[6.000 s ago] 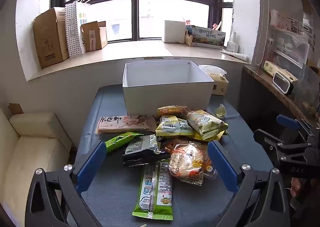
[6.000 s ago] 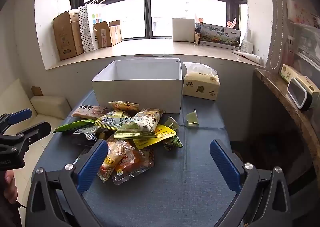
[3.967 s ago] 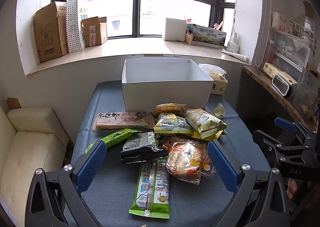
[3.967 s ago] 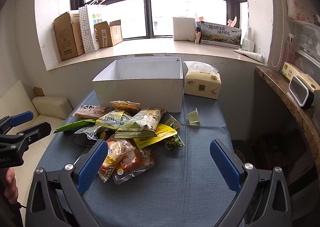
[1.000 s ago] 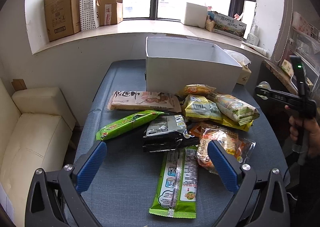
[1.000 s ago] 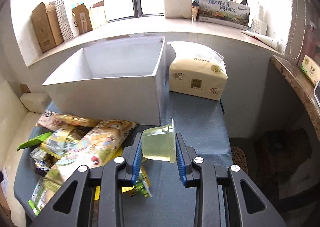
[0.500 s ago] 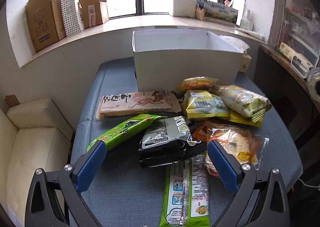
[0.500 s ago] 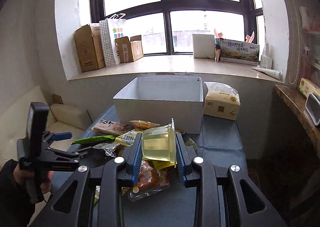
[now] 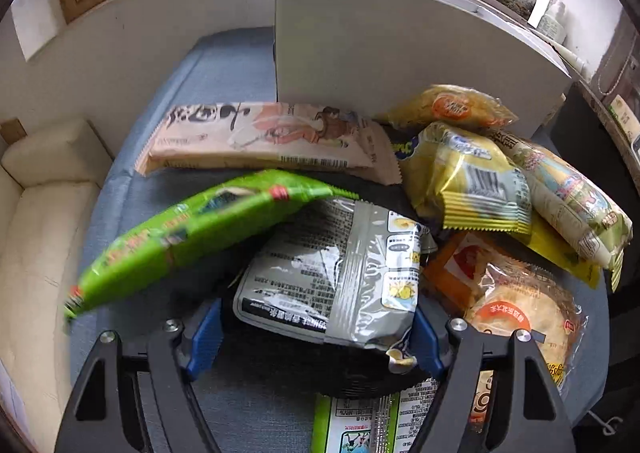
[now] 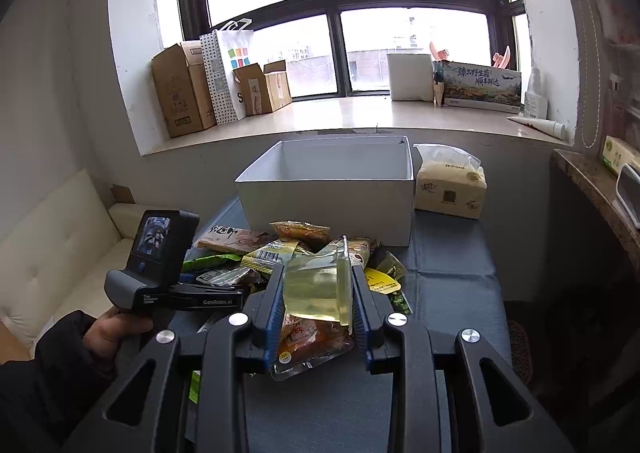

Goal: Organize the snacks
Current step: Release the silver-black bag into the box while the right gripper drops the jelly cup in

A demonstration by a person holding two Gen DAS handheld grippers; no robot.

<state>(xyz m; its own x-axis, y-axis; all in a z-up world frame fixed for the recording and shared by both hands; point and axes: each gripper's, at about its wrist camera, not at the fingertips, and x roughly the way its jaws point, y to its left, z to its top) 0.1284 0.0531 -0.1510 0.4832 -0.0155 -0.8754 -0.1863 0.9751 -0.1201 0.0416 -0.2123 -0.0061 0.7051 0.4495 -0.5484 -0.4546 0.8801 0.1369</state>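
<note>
My left gripper [image 9: 316, 331] is shut on a silver and black snack bag [image 9: 336, 269] in the pile of snacks. A green packet [image 9: 192, 233] leans blurred across the bag's left side. A long beige packet [image 9: 264, 137] and yellow packets [image 9: 468, 177] lie before the white box [image 9: 392, 41]. My right gripper [image 10: 318, 293] is shut on a clear yellowish jelly cup [image 10: 316, 289] and holds it above the pile, short of the white box [image 10: 332, 201]. The left gripper's body [image 10: 176, 285] shows at the pile's left.
A tissue pack [image 10: 450, 189] stands right of the box. Cardboard boxes [image 10: 184, 89] and a bag line the windowsill. A cream sofa [image 9: 32, 221] is left of the blue table [image 10: 452, 293]. A dark counter [image 10: 596, 189] is at the right.
My left gripper has dropped into the pile and closed on the silver bag, tipping the green packet. My right gripper still holds the jelly cup, a little nearer the box.
</note>
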